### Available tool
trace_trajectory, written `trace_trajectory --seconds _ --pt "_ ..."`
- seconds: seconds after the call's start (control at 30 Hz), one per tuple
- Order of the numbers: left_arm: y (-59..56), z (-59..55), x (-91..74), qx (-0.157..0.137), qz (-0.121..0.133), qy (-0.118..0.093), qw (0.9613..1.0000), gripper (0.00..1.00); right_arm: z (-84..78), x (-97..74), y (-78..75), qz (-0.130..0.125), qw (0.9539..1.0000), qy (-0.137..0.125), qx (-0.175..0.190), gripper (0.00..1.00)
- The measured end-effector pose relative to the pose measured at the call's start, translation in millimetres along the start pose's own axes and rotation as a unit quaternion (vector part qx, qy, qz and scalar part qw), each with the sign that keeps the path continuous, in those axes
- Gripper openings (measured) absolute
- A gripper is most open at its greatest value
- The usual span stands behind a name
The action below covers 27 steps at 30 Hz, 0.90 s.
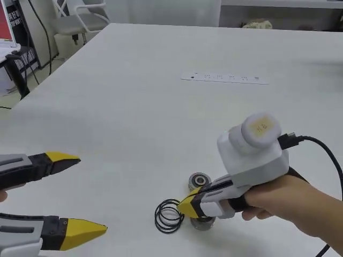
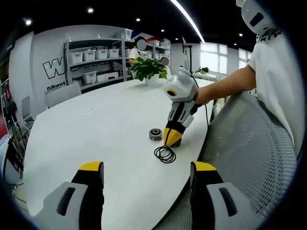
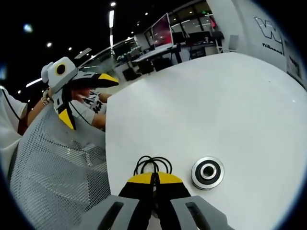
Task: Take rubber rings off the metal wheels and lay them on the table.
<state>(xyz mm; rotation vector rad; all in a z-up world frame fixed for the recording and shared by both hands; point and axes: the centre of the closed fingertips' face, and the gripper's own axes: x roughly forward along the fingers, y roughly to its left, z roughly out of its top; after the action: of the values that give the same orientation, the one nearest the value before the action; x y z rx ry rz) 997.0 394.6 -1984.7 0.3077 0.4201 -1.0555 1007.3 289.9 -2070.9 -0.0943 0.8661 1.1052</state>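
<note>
The white desk holds a small pile of black rubber rings on its near side. The right claw is held by a hand, and its two yellow tips are pressed tight together. The tips sit right at the ring pile and touch it. In the right gripper view a thin black loop runs up to the closed tips, but I cannot tell if a ring is pinched between them. A round metal wheel lies flat on the desk just behind the right claw, a little apart from the rings. Another grey round part peeks out from under the right claw, close to the rings. The left claw is off to the left, well apart from the rings and the wheel. Its two yellow tips are spread wide and there is nothing between them. A long white plug strip lies far back on the desk.
</note>
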Motion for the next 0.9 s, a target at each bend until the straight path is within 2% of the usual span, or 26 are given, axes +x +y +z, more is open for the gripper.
trace_trajectory --seconds 0.47,0.9 --pt "-2.4 -0.6 1.5 -0.001 -0.002 0.001 1.0000 0.71 3.8 -5.1 -5.1 -0.010 0.9999 -0.006 -0.004 0.01" --pt "-6.4 -1.9 4.7 -0.006 -0.007 -0.002 1.0000 0.71 23.8 -24.7 -16.5 -0.034 0.9983 -0.047 0.004 0.02"
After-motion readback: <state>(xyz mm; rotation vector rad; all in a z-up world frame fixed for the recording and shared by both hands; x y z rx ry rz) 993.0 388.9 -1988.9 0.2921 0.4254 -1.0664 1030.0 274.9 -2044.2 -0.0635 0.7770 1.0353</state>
